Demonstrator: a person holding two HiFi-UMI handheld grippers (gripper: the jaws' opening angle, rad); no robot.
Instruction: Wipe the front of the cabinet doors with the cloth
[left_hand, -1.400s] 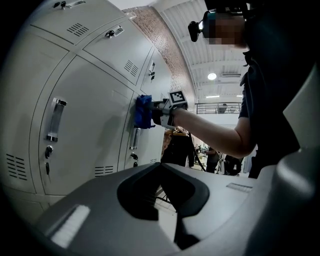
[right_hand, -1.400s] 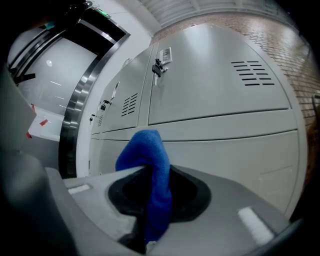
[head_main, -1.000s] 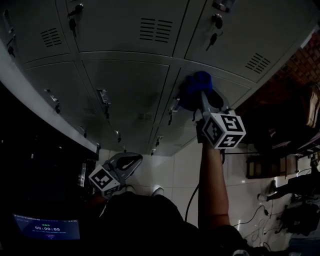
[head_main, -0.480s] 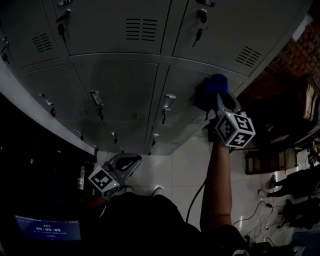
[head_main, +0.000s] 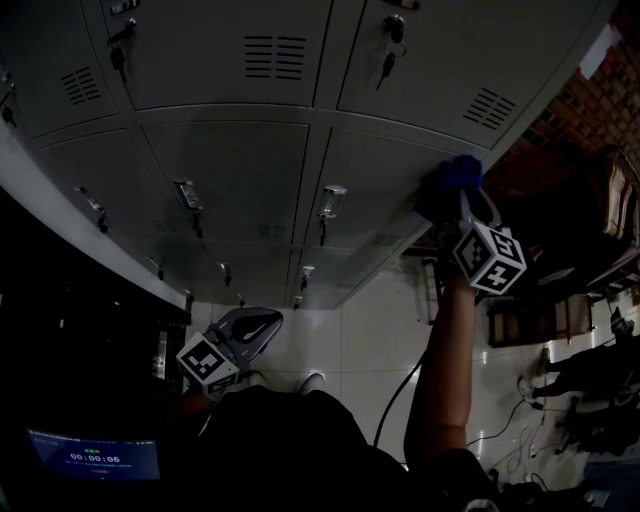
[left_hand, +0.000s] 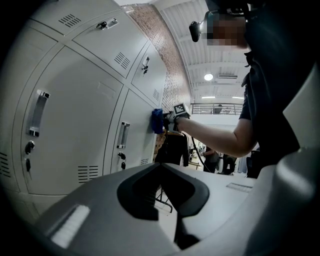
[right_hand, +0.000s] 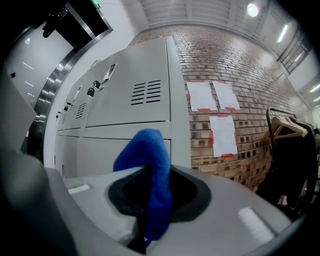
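Observation:
Grey metal cabinet doors (head_main: 230, 170) with vents, handles and keys fill the head view. My right gripper (head_main: 455, 195) is shut on a blue cloth (head_main: 450, 185) and presses it against the right edge of the right-hand door (head_main: 375, 180). In the right gripper view the blue cloth (right_hand: 147, 170) sticks up from between the jaws, with the cabinet doors (right_hand: 125, 107) just beyond. The left gripper view shows the cloth (left_hand: 157, 121) held against the door. My left gripper (head_main: 262, 322) hangs low, away from the cabinet, its jaws shut with nothing in them.
A brick wall (right_hand: 235, 75) with papers taped on it adjoins the cabinet's right side. A clothes rack (right_hand: 292, 145) with dark garments stands to the right. A dark counter with a small screen (head_main: 95, 455) lies at the left. White floor tiles (head_main: 370, 330) lie below.
My right gripper has slid the blue cloth to the right across the door, from near its handle to its right edge. The left gripper has stayed put.

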